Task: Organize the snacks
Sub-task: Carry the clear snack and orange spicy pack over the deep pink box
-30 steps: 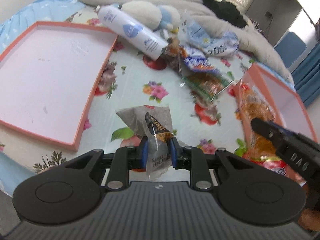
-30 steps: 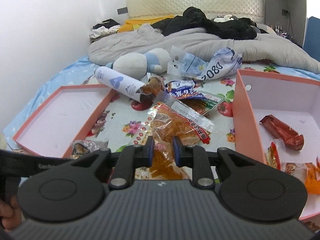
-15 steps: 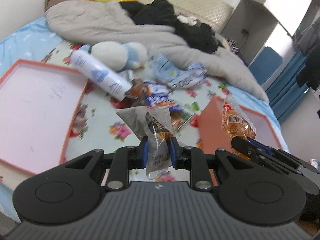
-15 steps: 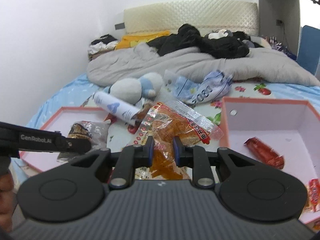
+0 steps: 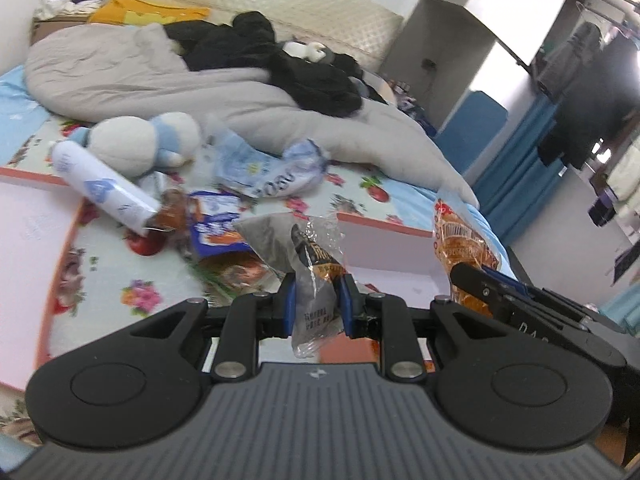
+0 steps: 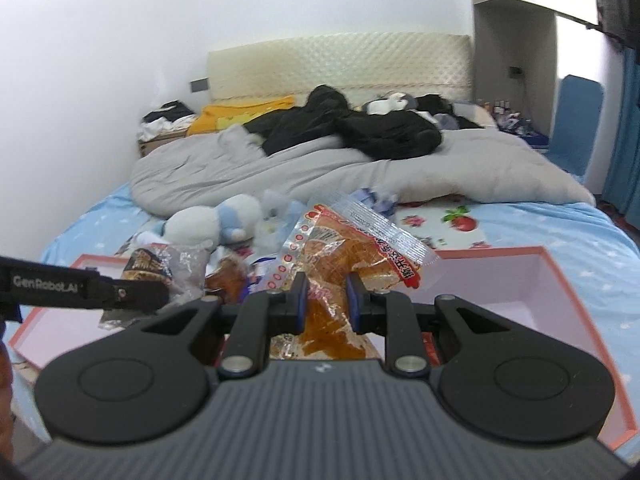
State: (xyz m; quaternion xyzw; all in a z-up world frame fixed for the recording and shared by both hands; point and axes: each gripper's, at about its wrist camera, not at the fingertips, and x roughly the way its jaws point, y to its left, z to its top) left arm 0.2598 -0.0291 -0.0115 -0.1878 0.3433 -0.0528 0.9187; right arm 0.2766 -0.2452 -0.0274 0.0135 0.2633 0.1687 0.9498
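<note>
My left tool (image 5: 316, 306) is clamped on a grey-and-clear snack packet (image 5: 310, 264) with a dark and orange wrapper inside; the packet hangs between the blue pads, lifted clear of the bed (image 5: 104, 276). My right tool (image 6: 326, 300) is pinched on a clear packet of orange snacks (image 6: 344, 256) with a red-printed strip along its top edge, and it too is held up in the air. From the right wrist view I see the left tool at the left edge with its grey packet above the left pink tray (image 6: 60, 320). The right pink box (image 6: 560, 280) sits just beyond my right tool, its coral rim lying on the blue sheet. On the floral sheet between the two containers lie a white bottle (image 5: 102, 188) on its side, a plush toy (image 5: 140, 140) and several loose snack wrappers (image 5: 260, 172), with a grey duvet (image 5: 160, 72) heaped behind them.
</note>
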